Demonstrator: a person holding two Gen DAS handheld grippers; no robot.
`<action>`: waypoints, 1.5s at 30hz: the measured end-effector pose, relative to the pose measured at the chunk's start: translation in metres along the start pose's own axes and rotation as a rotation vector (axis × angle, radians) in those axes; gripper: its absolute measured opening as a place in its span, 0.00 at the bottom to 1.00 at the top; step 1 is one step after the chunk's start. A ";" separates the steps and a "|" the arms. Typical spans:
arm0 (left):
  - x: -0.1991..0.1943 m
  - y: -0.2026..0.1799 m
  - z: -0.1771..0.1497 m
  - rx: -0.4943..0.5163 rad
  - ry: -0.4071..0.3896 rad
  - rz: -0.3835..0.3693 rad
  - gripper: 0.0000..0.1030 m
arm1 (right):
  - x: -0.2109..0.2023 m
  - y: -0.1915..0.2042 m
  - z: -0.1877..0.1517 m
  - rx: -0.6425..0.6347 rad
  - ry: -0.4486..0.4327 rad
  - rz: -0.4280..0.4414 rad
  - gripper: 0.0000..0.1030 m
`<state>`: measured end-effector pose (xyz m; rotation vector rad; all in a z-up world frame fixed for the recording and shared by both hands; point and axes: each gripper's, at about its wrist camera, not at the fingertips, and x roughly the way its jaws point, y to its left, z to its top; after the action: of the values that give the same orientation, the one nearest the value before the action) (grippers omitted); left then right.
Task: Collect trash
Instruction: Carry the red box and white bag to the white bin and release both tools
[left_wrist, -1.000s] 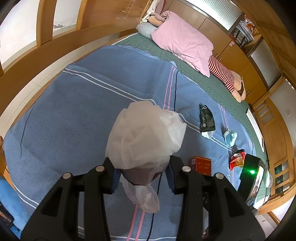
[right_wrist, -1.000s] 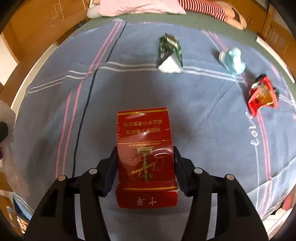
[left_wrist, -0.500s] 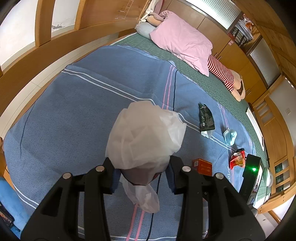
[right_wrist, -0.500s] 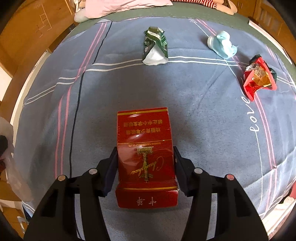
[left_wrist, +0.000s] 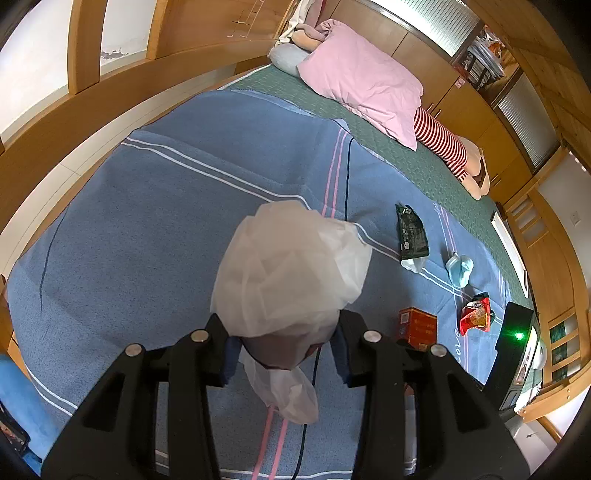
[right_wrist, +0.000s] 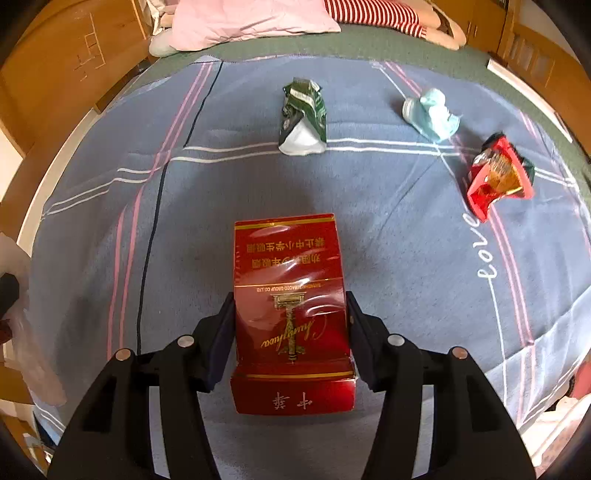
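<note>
The right gripper (right_wrist: 291, 332) is clamping its fingers on a red box (right_wrist: 290, 295) above the bed's blue blanket (right_wrist: 388, 240); the left gripper (left_wrist: 282, 343) is gripping a white plastic bag (left_wrist: 291, 266).

Surfaces and materials, bed scene.
Blanket (right_wrist: 388, 229): matt woven cloth, slightly fuzzy. Red carton (right_wrist: 290, 295): card under glossy film (glare streaks across its face). Bag (left_wrist: 291, 266): thin, translucent white plastic, crinkled. Green wrapper (right_wrist: 303, 114) and red wrapper (right_wrist: 496, 177): shiny crumpled foil-like plastic. Gripper fingers (right_wrist: 218, 343): black matt plastic with bright metal screw heads. Wall panelling (left_wrist: 207, 33): smooth varnished wood. Pink pillow (left_wrist: 364, 79): soft matt cloth.
</note>
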<state>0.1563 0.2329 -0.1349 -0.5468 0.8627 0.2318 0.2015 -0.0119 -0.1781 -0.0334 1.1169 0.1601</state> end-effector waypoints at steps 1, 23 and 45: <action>0.000 0.000 0.000 0.000 0.000 0.000 0.39 | -0.001 0.000 0.000 -0.005 -0.004 -0.004 0.54; 0.002 -0.013 -0.003 0.051 0.013 -0.024 0.39 | -0.011 -0.011 0.002 0.055 -0.048 0.026 0.54; -0.014 -0.150 -0.071 0.400 0.199 -0.704 0.39 | -0.145 -0.292 -0.175 0.492 0.107 -0.198 0.54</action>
<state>0.1615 0.0682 -0.1069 -0.4690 0.8301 -0.6341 0.0261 -0.3349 -0.1408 0.2885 1.2274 -0.2980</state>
